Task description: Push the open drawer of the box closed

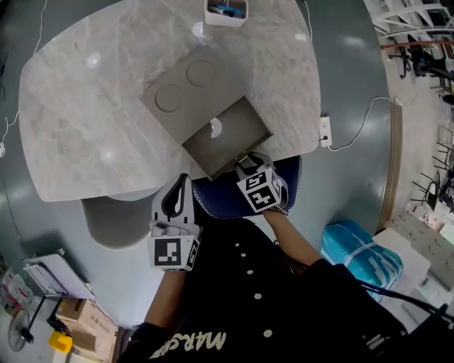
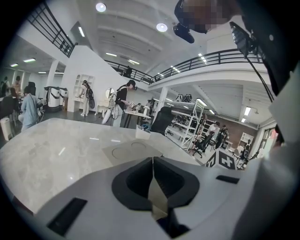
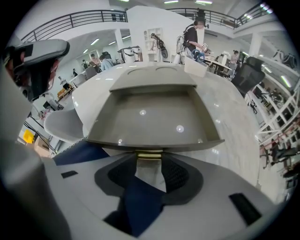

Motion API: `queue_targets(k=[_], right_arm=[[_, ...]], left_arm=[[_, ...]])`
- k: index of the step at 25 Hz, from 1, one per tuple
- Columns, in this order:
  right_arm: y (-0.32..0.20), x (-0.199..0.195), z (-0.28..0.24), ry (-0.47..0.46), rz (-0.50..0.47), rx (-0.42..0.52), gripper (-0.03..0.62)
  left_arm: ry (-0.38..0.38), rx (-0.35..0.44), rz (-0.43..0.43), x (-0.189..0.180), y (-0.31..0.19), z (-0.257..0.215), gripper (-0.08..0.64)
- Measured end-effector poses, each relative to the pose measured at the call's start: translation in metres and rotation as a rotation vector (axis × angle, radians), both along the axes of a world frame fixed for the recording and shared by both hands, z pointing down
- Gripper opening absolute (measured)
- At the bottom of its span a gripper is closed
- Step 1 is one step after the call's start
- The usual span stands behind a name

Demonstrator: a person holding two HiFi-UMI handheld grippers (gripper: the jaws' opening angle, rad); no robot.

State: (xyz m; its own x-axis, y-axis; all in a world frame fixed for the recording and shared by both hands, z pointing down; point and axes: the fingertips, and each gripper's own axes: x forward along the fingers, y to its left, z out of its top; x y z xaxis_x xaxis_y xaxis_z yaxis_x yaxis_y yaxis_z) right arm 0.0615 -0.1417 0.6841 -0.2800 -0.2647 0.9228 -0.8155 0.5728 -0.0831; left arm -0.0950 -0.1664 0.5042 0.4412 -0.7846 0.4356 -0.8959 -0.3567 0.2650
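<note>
The right gripper has its jaws closed in on the brass handle at the middle of the drawer's front wall, one tip at each end of it, so the handle fills the gap between them. Behind the handle the drawer stands pulled well out, its grey inside bare apart from reflections of the ceiling lights. The drawer belongs to a flat grey box with two shallow round marks on its lid. The box lies at a slant a little inside the near edge of the desk, and the drawer's front end reaches out past that edge toward the person. Under the overhanging drawer front shows a dark blue fabric surface.

The left gripper has its jaws clenched tip to tip with nothing between them. It is off the desk, just beyond the near edge and left of the drawer, apart from both box and drawer, above a rounded grey seat. It faces across the marble top toward the box.

At the far edge of the desk stands a white container with blue items in it, well apart from the box.
</note>
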Motion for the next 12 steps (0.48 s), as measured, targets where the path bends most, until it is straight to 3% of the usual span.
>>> queue_targets(k=[12], right_arm=[[-0.016,-0.006,-0.01,0.009,-0.01,0.027,0.161]], left_arm=[[0.011,-0.003,-0.007,-0.005,-0.005,0.0,0.017]])
